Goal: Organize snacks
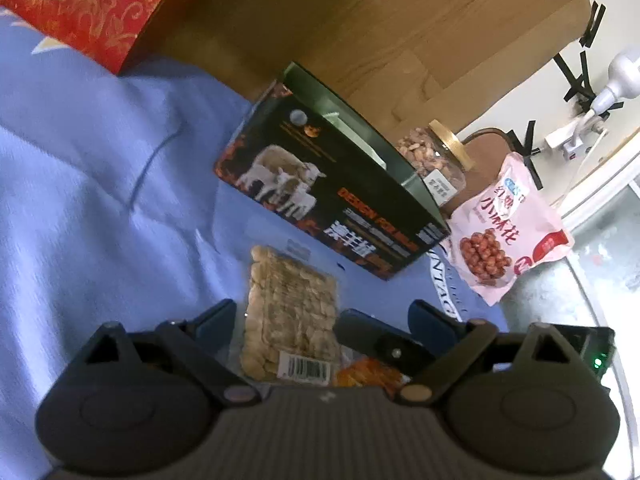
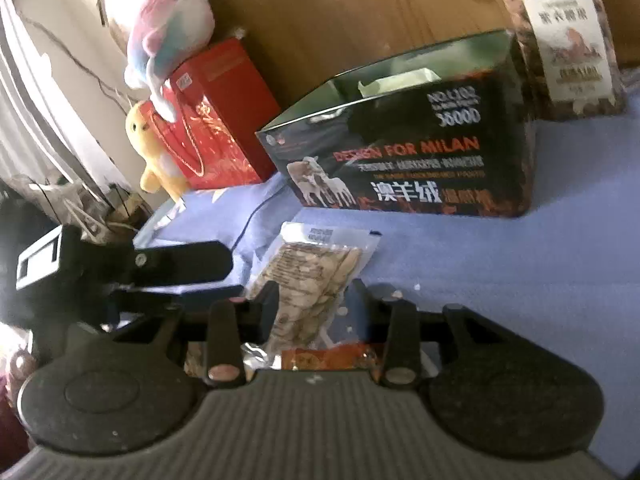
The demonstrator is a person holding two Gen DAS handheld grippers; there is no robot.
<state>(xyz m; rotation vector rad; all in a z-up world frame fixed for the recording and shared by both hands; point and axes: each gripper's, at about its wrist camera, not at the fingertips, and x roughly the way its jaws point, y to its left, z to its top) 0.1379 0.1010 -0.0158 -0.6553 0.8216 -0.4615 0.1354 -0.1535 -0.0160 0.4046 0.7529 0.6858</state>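
Peeking out right at the near edge of both views, an orange snack packet (image 1: pixel 368 374) is lying on the blue cloth (image 1: pixel 100 184), partly hidden under the gripper bodies. Just beyond it a clear packet of pale nuts (image 1: pixel 292 312) is lying flat on the cloth, its barcode end pointing toward the left camera. The left gripper (image 1: pixel 323 308) is hovering low over this packet with its jaws standing wide apart; the packet is sitting between the blue fingers (image 1: pixel 224 320) without either one pressing on it. The right gripper (image 2: pixel 315 286) is reaching in from the other side with its jaws only partly open, straddling the near end of the same packet. Its dark fingers (image 2: pixel 268 304) are sitting close against the wrapper's edges, but whether they are actually squeezing it I cannot tell. Behind the packet an open black box (image 2: pixel 400 152) printed with sheep is standing on the cloth, something pale showing inside. A nut jar (image 1: pixel 432 156) with a gold lid is standing just behind the box, and a pink snack bag (image 1: pixel 500 232) is leaning beside them. A red gift bag (image 2: pixel 216 120) is standing well off to the box's other side, with a yellow plush toy (image 2: pixel 156 148) leaning against it.
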